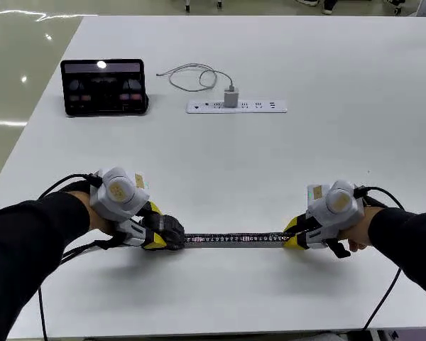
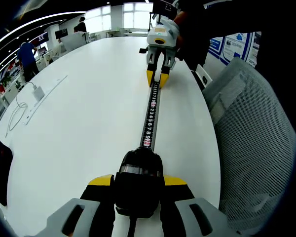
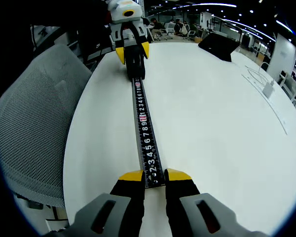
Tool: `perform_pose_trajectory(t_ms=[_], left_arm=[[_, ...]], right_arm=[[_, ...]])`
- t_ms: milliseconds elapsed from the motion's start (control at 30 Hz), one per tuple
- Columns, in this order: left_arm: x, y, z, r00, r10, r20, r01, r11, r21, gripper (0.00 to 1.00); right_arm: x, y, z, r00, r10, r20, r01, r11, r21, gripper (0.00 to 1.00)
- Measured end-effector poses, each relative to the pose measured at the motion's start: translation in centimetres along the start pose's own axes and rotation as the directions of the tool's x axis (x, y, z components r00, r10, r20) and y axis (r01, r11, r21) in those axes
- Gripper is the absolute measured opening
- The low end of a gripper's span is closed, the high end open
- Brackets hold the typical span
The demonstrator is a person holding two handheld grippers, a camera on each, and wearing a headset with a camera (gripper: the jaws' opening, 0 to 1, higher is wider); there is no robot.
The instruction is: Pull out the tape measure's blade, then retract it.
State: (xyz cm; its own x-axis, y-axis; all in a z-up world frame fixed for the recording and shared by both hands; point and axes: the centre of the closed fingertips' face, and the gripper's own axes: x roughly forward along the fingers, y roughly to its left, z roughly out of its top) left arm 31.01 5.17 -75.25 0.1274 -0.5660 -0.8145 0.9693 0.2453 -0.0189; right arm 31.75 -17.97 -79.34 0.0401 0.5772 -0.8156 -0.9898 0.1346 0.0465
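A black tape measure case (image 1: pixel 172 232) lies near the table's front edge with my left gripper (image 1: pixel 156 236) shut on it. Its black blade (image 1: pixel 234 239) with white numbers runs flat along the table to my right gripper (image 1: pixel 292 239), which is shut on the blade's end. In the left gripper view the case (image 2: pixel 138 192) sits between my yellow fingertips (image 2: pixel 101 180), and the blade (image 2: pixel 151 113) stretches away to the right gripper (image 2: pixel 158 79). Seen from the right gripper view, the blade (image 3: pixel 142 123) leads from my right gripper (image 3: pixel 154 177) to the left gripper (image 3: pixel 132 49).
A dark tablet (image 1: pixel 103 87) stands at the back left. A white power strip (image 1: pixel 236 106) with a charger and coiled cable lies beside it. A grey mesh chair (image 2: pixel 256 148) stands just off the white table's (image 1: pixel 326 106) front edge.
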Motion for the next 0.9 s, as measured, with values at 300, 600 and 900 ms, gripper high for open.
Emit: perform_pose_trajectory(t_ms=[300,600,900], left_arm=[[0.0,-0.01,-0.02,1.0,-0.003,-0.001,0.003,1.0,-0.001,0.31],[-0.03,-0.1,0.01,1.0,-0.002,-0.001,0.002,1.0,-0.001,0.31],[0.05,-0.05,0.01,1.0,-0.003,0.001,0.003,1.0,-0.003,0.31]], right_arm=[[-0.28,-0.03,-0.33,1.0,0.001,-0.005,-0.001,1.0,0.001,0.11],[-0.41,-0.02,-0.44,1.0,0.001,-0.003,0.0,1.0,0.005,0.11],[-0.33,0.0,-0.38,0.9999,0.0,-0.016,0.0,1.0,-0.012,0.11]])
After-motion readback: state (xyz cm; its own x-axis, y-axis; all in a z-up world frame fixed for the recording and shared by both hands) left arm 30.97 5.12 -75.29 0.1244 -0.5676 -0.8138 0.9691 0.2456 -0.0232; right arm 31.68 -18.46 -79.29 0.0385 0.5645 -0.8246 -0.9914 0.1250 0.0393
